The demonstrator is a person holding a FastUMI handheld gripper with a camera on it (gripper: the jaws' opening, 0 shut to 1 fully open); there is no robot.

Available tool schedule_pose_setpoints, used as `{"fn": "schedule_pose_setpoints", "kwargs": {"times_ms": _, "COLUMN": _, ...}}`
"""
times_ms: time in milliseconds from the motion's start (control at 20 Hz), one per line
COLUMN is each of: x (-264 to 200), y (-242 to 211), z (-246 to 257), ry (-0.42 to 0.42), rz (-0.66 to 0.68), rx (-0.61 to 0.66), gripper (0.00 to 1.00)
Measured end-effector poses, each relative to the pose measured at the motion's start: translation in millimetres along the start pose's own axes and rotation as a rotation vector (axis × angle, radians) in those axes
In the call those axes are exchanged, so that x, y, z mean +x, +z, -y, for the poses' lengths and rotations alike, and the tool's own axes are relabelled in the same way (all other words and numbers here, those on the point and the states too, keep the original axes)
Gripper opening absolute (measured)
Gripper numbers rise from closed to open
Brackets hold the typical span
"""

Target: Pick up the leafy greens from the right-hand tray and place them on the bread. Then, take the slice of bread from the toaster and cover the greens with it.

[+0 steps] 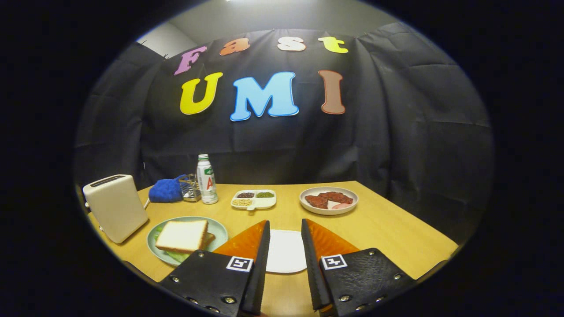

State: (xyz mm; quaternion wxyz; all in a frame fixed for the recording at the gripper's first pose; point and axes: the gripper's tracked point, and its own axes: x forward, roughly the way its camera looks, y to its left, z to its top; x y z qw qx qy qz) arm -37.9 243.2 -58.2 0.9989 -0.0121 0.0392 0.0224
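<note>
Jaws (pixel 285 240) spread and empty over the wooden worktop (pixel 387 229), a white tray (pixel 286 251) lying bare between them.

Left of the jaws, the green plate (pixel 218 229) carries the bread (pixel 181 236), lying flat, its long side running left to right, with greens (pixel 176 255) peeking out beneath. The toaster (pixel 115 207) stands upright just left of it. Farther back sit a blue cloth (pixel 166 190), a bottle (pixel 206 179), a divided dish (pixel 254 199) and a plate of meat (pixel 328 200); nothing stands between jaws and bread.
</note>
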Motion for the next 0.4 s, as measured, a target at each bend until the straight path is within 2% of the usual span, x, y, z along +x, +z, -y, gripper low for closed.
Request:
{"fn": "schedule_pose_setpoints", "kwargs": {"times_ms": 150, "x": -4.4, "y": 10.1, "z": 40.3, "ry": -0.024, "rz": 0.049, "rx": -0.079, "gripper": 0.42}}
{"fn": "schedule_pose_setpoints", "kwargs": {"times_ms": 400, "x": -11.0, "y": 12.3, "z": 69.9, "ry": 0.06, "rz": 0.081, "rx": -0.124, "gripper": 0.42}}
